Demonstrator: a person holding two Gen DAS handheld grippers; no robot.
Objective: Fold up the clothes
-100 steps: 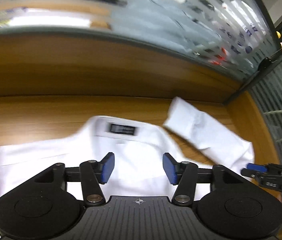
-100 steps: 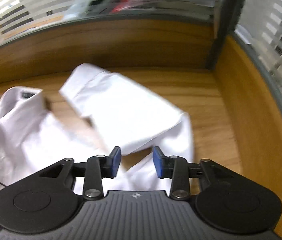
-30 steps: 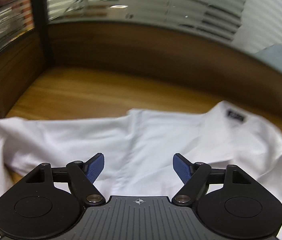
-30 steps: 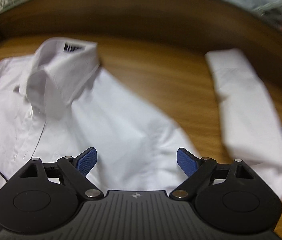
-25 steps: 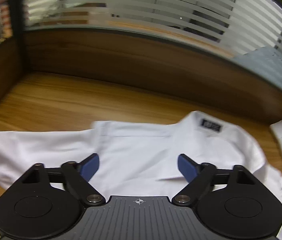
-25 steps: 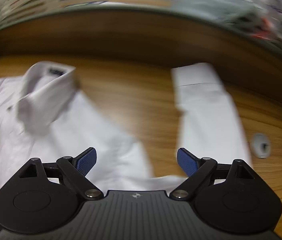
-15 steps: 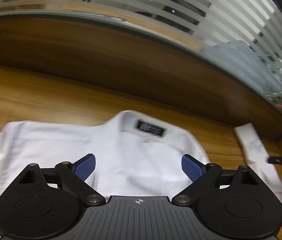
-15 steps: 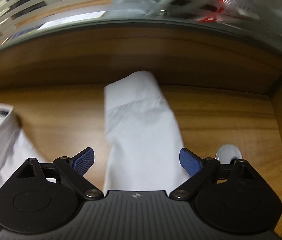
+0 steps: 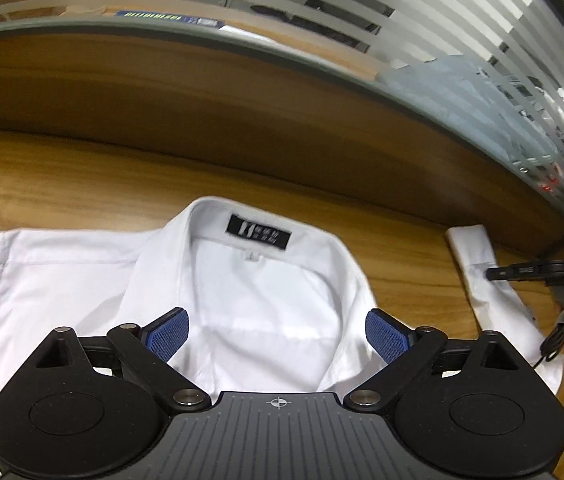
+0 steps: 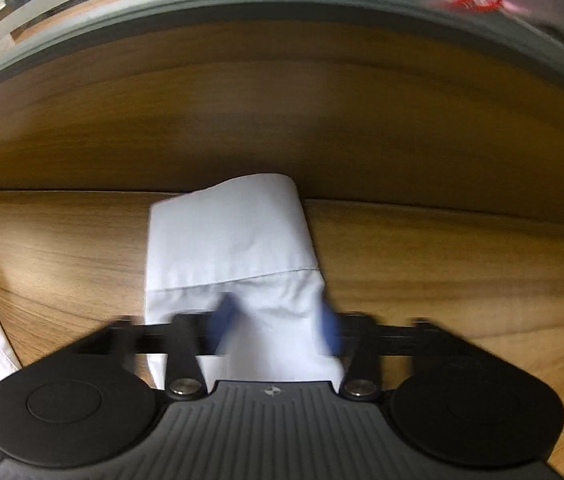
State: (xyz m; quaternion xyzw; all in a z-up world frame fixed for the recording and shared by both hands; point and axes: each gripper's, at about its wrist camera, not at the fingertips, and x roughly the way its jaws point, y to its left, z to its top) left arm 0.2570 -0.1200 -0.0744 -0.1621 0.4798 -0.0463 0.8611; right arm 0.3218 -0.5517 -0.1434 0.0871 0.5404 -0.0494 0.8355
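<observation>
The left hand-held gripper (image 9: 277, 334) stayed spread wide over the shirt (image 9: 81, 280) collar on the desk (image 9: 81, 176); the right hand-held gripper (image 10: 277, 330) had narrowed around the sleeve cuff (image 10: 229, 236), blurred, grip uncertain

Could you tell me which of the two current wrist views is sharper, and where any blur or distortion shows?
Left wrist view: sharp, the collar label on the white shirt is crisp, and the left gripper is well defined; fisheye bends the table edge. Right wrist view: motion blur smears the right gripper fingers around the sleeve cuff.
</observation>
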